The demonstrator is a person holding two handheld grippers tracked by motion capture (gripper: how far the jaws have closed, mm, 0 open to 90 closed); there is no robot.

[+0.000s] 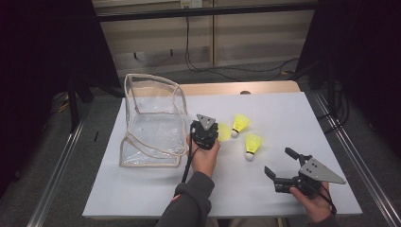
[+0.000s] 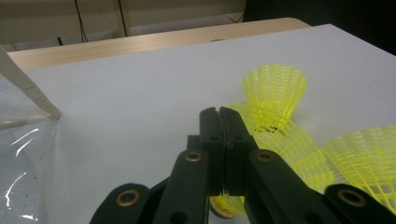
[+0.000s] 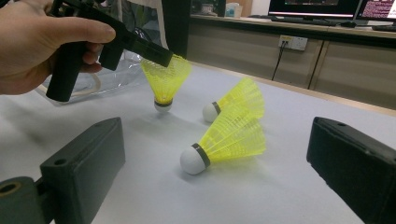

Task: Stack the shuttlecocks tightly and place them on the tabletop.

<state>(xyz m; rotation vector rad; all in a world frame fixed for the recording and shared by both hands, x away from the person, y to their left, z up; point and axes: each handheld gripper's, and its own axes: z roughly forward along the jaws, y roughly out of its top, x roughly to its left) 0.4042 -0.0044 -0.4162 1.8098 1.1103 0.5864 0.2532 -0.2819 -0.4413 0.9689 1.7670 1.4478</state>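
White table (image 1: 156,189) under both claws: the left gripper (image 3: 166,58) pinches a yellow shuttlecock (image 3: 164,80) by its skirt rim, cork hanging below. The right gripper (image 1: 280,166) gapes empty, two shuttlecocks (image 3: 224,140) lying just ahead.

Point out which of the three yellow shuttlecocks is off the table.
The shuttlecock pinched by its skirt rim in the left gripper, hanging cork down. The other two shuttlecocks lie sideways on the table.
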